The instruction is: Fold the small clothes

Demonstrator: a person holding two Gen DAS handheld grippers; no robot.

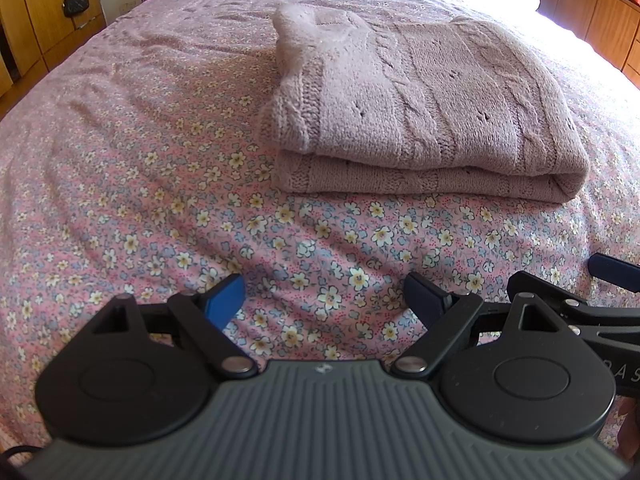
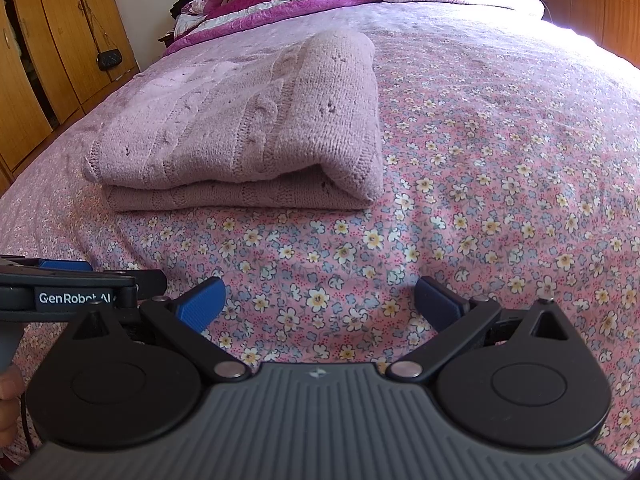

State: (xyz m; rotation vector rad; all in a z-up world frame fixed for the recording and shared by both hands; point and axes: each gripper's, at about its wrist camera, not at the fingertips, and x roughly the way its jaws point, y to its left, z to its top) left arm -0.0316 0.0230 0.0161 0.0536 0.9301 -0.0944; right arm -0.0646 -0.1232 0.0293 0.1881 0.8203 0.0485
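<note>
Folded sweater [image 1: 420, 120] on floral bedsheet [image 1: 140, 184]; left gripper [image 1: 324, 300], right gripper [image 2: 320, 300] side by side, jaws wide, empty; wardrobe [image 2: 48, 60] beside bed.

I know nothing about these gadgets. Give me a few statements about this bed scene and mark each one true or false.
1. The sweater lies folded on the bedsheet. True.
2. The left gripper is clamped on the sweater. False: it is open, empty, and short of the sweater.
3. The right gripper is open with nothing between its fingers. True.
4. The sweater is bright green. False: it is a dusty pink knit.
5. A small dark purse hangs on the wooden wardrobe. True.
</note>
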